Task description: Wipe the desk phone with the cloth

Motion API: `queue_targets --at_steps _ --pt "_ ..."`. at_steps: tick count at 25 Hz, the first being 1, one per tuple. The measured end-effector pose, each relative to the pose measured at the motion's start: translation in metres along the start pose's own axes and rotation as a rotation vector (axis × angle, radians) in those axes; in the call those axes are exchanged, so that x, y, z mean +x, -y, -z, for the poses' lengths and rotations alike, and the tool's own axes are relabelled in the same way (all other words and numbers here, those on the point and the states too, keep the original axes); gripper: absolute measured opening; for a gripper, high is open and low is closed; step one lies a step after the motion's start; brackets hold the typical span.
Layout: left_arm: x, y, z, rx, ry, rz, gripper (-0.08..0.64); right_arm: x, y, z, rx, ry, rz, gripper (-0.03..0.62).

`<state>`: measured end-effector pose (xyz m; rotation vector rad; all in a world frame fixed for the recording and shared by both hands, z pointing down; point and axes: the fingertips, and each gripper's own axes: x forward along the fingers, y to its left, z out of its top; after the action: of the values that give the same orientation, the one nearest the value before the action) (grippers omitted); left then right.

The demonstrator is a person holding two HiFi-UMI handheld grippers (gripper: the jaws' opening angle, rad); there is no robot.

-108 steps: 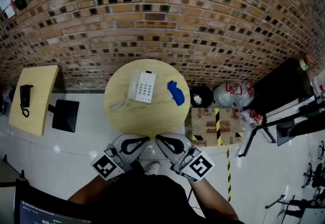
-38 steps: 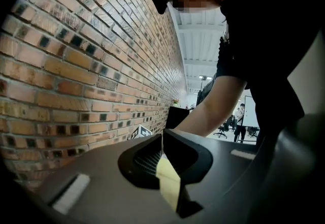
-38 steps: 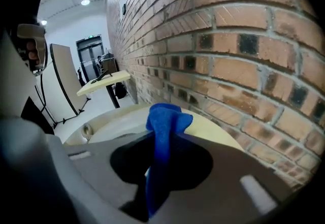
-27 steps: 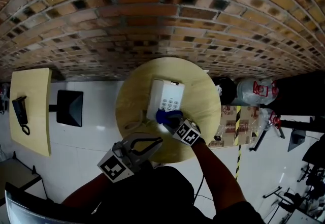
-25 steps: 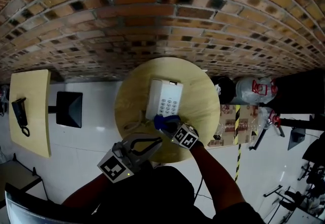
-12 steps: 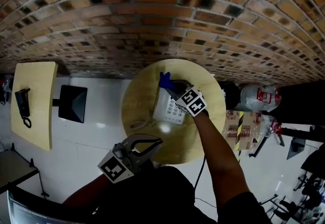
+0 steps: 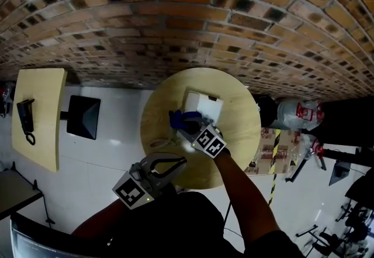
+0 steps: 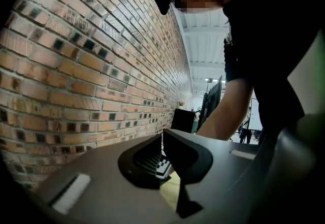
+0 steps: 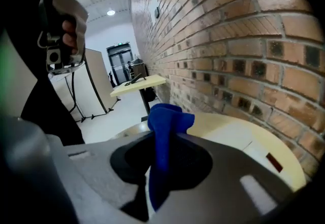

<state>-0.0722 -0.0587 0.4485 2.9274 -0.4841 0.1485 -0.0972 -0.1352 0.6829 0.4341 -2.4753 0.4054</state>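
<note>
The white desk phone [image 7: 204, 106] lies on the round yellow table [image 7: 239, 134]. My right gripper [image 7: 186, 122] reaches over the table's middle and is shut on the blue cloth [image 7: 177, 116], which sits at the phone's left side. In the right gripper view the cloth [image 9: 165, 126] stands up pinched between the jaws of the right gripper [image 9: 162, 139], above the table top [image 9: 218, 119]. My left gripper [image 7: 182, 161] hangs at the table's near edge, shut and empty; its closed tips of the left gripper [image 8: 162, 139] show against the brick wall.
A curled phone cord [image 7: 156, 144] lies on the table's left part. To the left stand a second yellow table [image 7: 38, 134] with a black phone [image 7: 26, 115] and a black square stand [image 7: 82, 117]. Bags [image 7: 295, 112] and a cardboard box [image 7: 266, 147] crowd the right side. A brick wall [image 7: 187, 11] runs behind.
The right gripper carried the cloth from the phone's near end up to its far edge, then back toward me to the phone's left side. The left gripper stayed put.
</note>
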Motion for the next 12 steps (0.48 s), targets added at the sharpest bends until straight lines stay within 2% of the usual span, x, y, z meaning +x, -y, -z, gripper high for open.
queue_targets --at_steps 6,9,10,11,12 --pt "0.007 0.007 0.000 -0.086 0.000 -0.015 0.008 0.010 -0.064 0.053 -0.026 -0.119 -0.112 0.060" --pt "0.012 0.014 -0.006 0.076 -0.007 0.053 0.008 0.007 -0.083 0.079 -0.045 -0.180 -0.137 0.060" --pt "0.014 0.015 -0.006 0.094 -0.009 0.064 0.008 0.004 -0.086 0.084 -0.046 -0.189 -0.137 0.060" --pt "0.016 0.017 -0.005 0.074 -0.010 0.061 0.008 0.000 -0.087 0.088 -0.041 -0.190 -0.130 0.060" --pt "0.017 0.018 -0.003 0.017 -0.012 0.046 0.008 -0.006 -0.085 0.091 -0.027 -0.182 -0.115 0.060"
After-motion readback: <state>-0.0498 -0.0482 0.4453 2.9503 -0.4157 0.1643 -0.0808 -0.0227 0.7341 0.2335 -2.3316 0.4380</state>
